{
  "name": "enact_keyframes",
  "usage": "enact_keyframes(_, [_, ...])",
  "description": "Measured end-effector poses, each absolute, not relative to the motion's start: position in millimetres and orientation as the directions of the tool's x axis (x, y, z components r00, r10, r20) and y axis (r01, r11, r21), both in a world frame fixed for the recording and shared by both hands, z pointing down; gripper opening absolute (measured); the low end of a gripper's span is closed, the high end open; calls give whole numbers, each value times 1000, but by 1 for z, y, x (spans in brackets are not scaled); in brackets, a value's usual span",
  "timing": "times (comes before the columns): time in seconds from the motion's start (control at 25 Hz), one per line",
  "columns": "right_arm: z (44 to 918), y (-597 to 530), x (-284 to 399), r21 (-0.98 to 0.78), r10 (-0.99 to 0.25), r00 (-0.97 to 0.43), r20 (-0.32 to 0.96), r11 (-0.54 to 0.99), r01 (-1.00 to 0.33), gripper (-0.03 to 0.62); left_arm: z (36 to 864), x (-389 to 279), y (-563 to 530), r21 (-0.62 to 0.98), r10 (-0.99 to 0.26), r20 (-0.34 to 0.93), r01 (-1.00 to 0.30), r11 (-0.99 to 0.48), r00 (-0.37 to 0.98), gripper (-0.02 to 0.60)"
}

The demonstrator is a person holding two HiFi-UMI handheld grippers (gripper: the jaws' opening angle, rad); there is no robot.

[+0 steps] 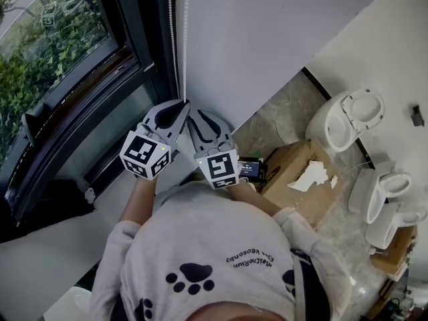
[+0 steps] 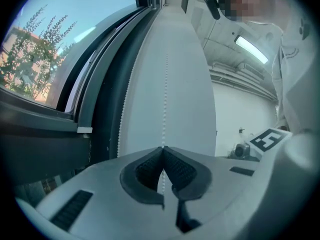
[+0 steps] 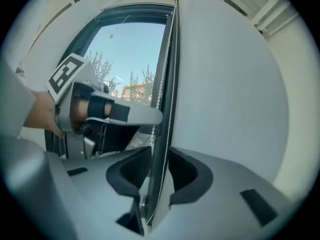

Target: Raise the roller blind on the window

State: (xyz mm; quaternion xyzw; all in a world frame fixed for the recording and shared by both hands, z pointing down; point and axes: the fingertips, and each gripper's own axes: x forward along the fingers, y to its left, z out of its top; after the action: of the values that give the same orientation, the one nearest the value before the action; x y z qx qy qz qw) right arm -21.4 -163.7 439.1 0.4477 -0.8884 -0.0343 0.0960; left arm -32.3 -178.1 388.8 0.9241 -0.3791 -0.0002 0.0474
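Note:
A white bead chain (image 1: 172, 32) hangs in two strands beside the dark window frame (image 1: 137, 59), against the white wall. My left gripper (image 1: 179, 103) points level at it. In the left gripper view, the left gripper (image 2: 163, 150) has its pads pressed together on one strand of the bead chain (image 2: 165, 94); the other strand (image 2: 124, 104) hangs free to the left. My right gripper (image 1: 200, 116) sits close beside the left one. In its own view, the right gripper (image 3: 159, 156) is open, and the bead chain (image 3: 170, 104) runs down between the jaws untouched. I cannot make out the blind's fabric.
On the stone floor to the right lie a cardboard box (image 1: 294, 172) and white toilet bowls (image 1: 348, 119) (image 1: 384, 192). A small dark device (image 1: 251, 169) sits by the box. The window sill (image 1: 100, 192) is below the grippers. Trees show through the glass (image 1: 47, 52).

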Motion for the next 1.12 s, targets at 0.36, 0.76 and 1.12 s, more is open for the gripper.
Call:
enact_keyframes(0.36, [370,-158,-7,124,-858,-513,-17,508,-853,66,385,-48,-186,35,-812,-7,-811,-584,584,9])
enact_keyframes(0.76, [359,-154,2,98,-854,-519,-45,513,-853,21,372,-54,-173,4,-864,-31,-864,-503,503,15])
enact_keyframes(1.12, [352,-143,1,111,-816,-574,-70,565,-818,20,347,-72,-145,20,-921,-83,-923,-384,381,106])
